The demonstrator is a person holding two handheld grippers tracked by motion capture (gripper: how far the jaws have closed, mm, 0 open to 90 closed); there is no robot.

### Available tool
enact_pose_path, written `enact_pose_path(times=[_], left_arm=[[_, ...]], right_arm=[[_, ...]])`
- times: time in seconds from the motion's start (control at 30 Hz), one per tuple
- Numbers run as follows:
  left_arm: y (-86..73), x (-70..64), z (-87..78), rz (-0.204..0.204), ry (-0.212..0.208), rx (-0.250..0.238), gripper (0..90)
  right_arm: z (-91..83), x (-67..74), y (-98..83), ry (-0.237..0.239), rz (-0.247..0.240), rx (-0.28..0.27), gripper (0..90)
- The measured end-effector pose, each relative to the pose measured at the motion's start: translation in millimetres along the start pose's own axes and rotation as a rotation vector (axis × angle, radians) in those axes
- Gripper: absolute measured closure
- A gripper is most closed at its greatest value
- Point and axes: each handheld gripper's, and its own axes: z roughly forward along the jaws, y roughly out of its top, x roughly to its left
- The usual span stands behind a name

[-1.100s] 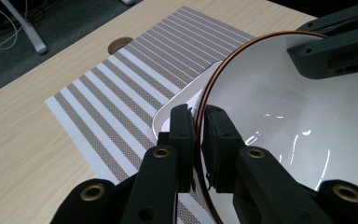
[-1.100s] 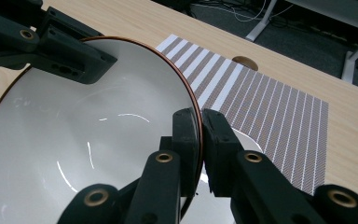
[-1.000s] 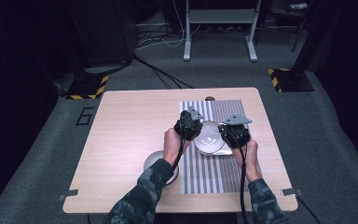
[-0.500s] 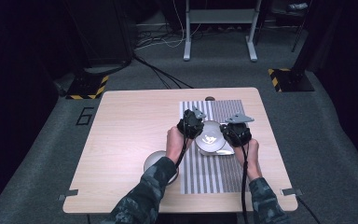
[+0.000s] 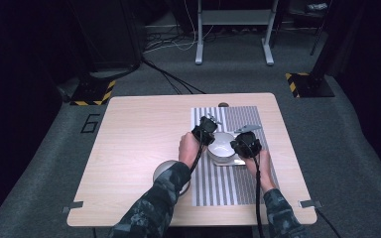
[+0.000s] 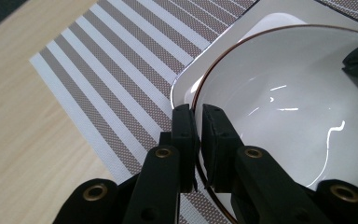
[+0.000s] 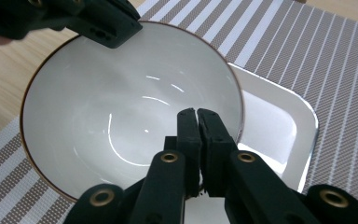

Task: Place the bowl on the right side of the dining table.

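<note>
A white bowl [image 5: 222, 144] with a thin brown rim is held over a white square plate [image 5: 235, 161] on the striped placemat [image 5: 243, 119]. My left gripper [image 5: 210, 138] is shut on the bowl's left rim; in the left gripper view the rim [image 6: 196, 100] runs between the jaws of the left gripper [image 6: 198, 112]. My right gripper [image 5: 238, 146] grips the opposite side, and the right gripper [image 7: 198, 114] has its jaws pressed together at the bowl [image 7: 112, 116] edge above the plate [image 7: 279, 121]. The bowl [image 6: 284, 107] is empty.
A grey round dish [image 5: 167, 170] sits on the wooden table [image 5: 139, 134] near the front, partly under the left forearm. A small dark round object [image 5: 223, 104] lies at the table's far edge. The placemat [image 6: 121, 70] extends to all sides of the plate [image 6: 186, 86].
Both hands have shifted only slightly, keeping hold of the bowl over the plate. Nothing was let go.
</note>
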Motion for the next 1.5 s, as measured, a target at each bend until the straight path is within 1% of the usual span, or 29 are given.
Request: enact_pose_path(times=[0.03, 0.07, 0.1, 0.13, 0.17, 0.27, 0.33, 0.4, 0.47, 0.57, 0.6, 0.7, 0.73, 0.8, 0.83, 0.9, 0.93, 0.97, 1.0, 1.03, 1.1, 1.17, 1.23, 1.3, 1.33, 1.43, 1.5], left_arm=[[0.9, -1.3, 0.0, 0.006, 0.008, 0.004, 83.6], [2.2, -3.2, 0.3, 0.014, 0.018, 0.014, 83.4], [3.1, -3.8, 0.7, 0.022, 0.021, 0.026, 83.3], [3.5, -4.4, 2.2, 0.016, 0.022, 0.028, 83.2], [4.1, -4.8, 2.5, 0.017, 0.027, 0.034, 83.0], [4.9, -5.6, 3.4, 0.015, 0.031, 0.026, 83.0], [5.7, -6.4, 3.7, 0.011, 0.035, 0.025, 82.9], [7.0, -6.7, 3.6, 0.006, 0.033, 0.024, 82.8], [8.4, -7.9, 3.7, 0.007, 0.039, 0.022, 82.7], [10.2, -9.0, 4.5, 0.008, 0.042, 0.017, 82.5], [10.3, -9.2, 4.9, 0.008, 0.041, 0.019, 82.2], [9.5, -9.6, 5.6, 0.003, 0.033, 0.022, 80.7], [9.1, -10.0, 5.8, 0.001, 0.031, 0.024, 80.1], [7.9, -11.9, 6.7, 0.003, 0.027, 0.034, 78.2], [7.2, -13.2, 7.1, 0.012, 0.026, 0.047, 76.3], [5.4, -15.3, 8.3, 0.011, 0.025, 0.054, 70.2], [4.2, -16.1, 9.2, 0.006, 0.019, 0.055, 69.1], [3.4, -16.1, 9.6, 0.009, 0.019, 0.067, 68.1], [2.7, -16.4, 11.1, 0.002, 0.018, 0.073, 65.6], [2.2, -16.5, 11.4, -0.001, 0.020, 0.089, 61.4], [1.8, -17.3, 11.4, -0.001, 0.018, 0.097, 57.3], [2.1, -18.0, 10.2, -0.007, 0.021, 0.107, 51.4], [2.2, -17.5, 8.1, -0.013, 0.025, 0.096, 46.3], [2.7, -16.0, 4.5, -0.011, 0.027, 0.098, 41.8], [2.9, -15.7, 2.6, -0.020, 0.028, 0.090, 40.1], [2.7, -13.3, -3.1, -0.022, 0.025, 0.093, 34.7], [1.4, -10.2, -7.8, -0.045, 0.012, 0.081, 31.6]], right_arm=[[1.0, -0.5, -1.6, 0.013, 0.011, -0.003, 87.2], [1.8, -0.1, -1.5, 0.011, 0.009, -0.002, 86.4], [2.4, 1.2, -0.9, -0.002, 0.006, 0.002, 85.7], [3.7, 1.8, -0.1, -0.014, 0.001, 0.004, 85.7], [5.0, 1.1, 1.0, -0.011, 0.006, 0.012, 85.8], [7.7, -2.4, 3.1, -0.007, 0.008, 0.016, 86.1], [10.4, -3.4, 5.7, -0.020, 0.004, 0.026, 86.2], [12.4, -3.9, 7.3, -0.034, -0.003, 0.033, 86.2], [16.2, -4.3, 8.0, -0.045, -0.004, 0.051, 86.2], [18.8, -6.9, 8.6, -0.052, -0.008, 0.069, 86.1], [19.5, -7.4, 8.9, -0.061, -0.004, 0.069, 86.1], [20.4, -8.8, 9.5, -0.077, -0.016, 0.081, 84.9], [20.1, -9.4, 9.6, -0.071, -0.011, 0.084, 84.6], [19.8, -9.6, 10.4, -0.067, -0.021, 0.088, 81.9], [19.7, -8.2, 10.5, -0.066, -0.022, 0.092, 78.6], [19.3, -6.4, 10.4, -0.065, -0.029, 0.103, 76.3], [19.1, -6.0, 10.1, -0.060, -0.025, 0.103, 75.1], [18.9, -6.2, 9.8, -0.056, -0.027, 0.099, 75.0], [18.6, -6.0, 9.8, -0.059, -0.033, 0.100, 74.3], [18.3, -5.6, 9.9, -0.065, -0.044, 0.103, 73.1], [17.7, -5.1, 10.2, -0.066, -0.053, 0.115, 72.6], [16.9, -4.7, 10.4, -0.072, -0.060, 0.121, 70.8], [16.3, -4.2, 10.3, -0.074, -0.063, 0.125, 69.5], [16.9, -3.5, 10.3, -0.080, -0.077, 0.129, 69.1], [17.2, -3.4, 10.6, -0.082, -0.084, 0.130, 68.2], [18.9, -1.2, 11.5, -0.106, -0.100, 0.140, 66.7], [20.0, -1.2, 11.7, -0.109, -0.103, 0.144, 66.4]])
